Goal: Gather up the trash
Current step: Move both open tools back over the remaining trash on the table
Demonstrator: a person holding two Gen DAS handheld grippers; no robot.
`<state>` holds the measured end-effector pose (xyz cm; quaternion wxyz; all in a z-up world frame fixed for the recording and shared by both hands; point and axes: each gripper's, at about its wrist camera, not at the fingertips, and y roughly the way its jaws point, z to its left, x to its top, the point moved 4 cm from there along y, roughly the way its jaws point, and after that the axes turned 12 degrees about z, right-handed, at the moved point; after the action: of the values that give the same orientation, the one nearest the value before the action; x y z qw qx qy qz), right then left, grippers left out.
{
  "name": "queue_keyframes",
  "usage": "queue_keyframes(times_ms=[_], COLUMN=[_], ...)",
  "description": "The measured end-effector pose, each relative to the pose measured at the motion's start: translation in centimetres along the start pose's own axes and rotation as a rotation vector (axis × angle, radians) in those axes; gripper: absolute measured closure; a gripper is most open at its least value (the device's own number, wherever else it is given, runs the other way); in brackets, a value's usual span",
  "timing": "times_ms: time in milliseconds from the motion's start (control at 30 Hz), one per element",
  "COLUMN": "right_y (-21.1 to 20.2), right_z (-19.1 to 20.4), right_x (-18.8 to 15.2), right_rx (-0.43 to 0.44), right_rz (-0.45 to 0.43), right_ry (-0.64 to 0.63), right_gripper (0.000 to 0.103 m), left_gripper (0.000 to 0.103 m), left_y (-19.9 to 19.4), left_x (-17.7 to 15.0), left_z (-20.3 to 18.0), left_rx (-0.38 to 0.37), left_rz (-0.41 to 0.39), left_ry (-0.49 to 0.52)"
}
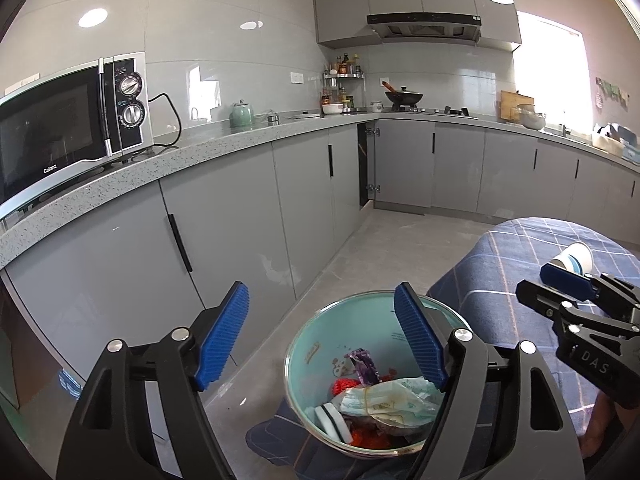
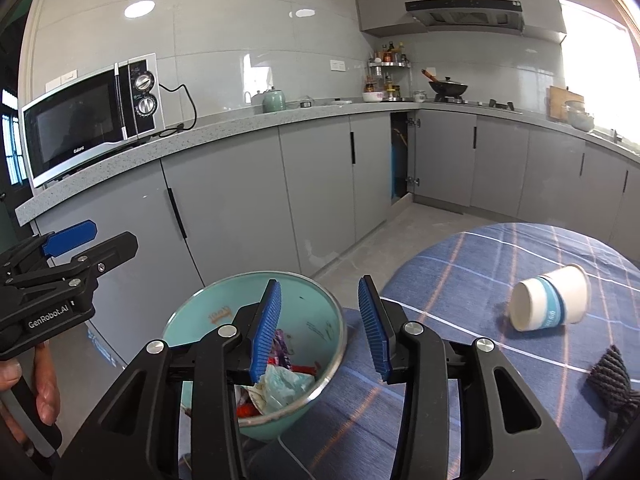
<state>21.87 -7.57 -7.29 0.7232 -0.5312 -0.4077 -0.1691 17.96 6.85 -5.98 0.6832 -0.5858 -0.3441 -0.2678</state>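
A round table (image 2: 500, 248) draped in blue plaid cloth lies ahead and to the right of the right gripper (image 2: 320, 328), whose jaws stand apart with nothing between them. Below and just left of it sits a teal bin (image 2: 320, 320) holding crumpled wrappers (image 1: 384, 400). The left gripper (image 1: 320, 340) hovers above the bin, spread wide and empty. Well right of the right gripper, a paper cup (image 2: 548, 300) lies tipped on the cloth beside a dark knitted piece (image 2: 616, 380).
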Motion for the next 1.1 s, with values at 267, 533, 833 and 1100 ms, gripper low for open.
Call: queue_keyframes(times_ms=[267,533,833,1100], right_y=[-4.0,-8.8,-13.9,-16.3], right_z=[-3.9,-8.4,-14.6,-19.0], right_x=[-2.2,-5.5,-10.6,-15.3], right_rx=[-0.079,-0.185,-0.351,-0.495], right_rz=[-0.015,-0.023,0.004,0.057], right_ry=[0.061,0.127,0.219,0.294], right_gripper=[0.058,0.053,0.048,0.044], left_gripper=[0.027,0.023,0.017,0.013], left_y=[-0.2,-1.2,-2.4,-3.9], left_x=[-1.2,-2.4,-3.7,-5.5], left_z=[-4.7,-11.2,-18.3,-23.7], left_rx=[-0.074,-0.178,-0.288,-0.361], left_rz=[0.02,0.018,0.007,-0.008], left_ry=[0.068,0.176,0.291,0.392])
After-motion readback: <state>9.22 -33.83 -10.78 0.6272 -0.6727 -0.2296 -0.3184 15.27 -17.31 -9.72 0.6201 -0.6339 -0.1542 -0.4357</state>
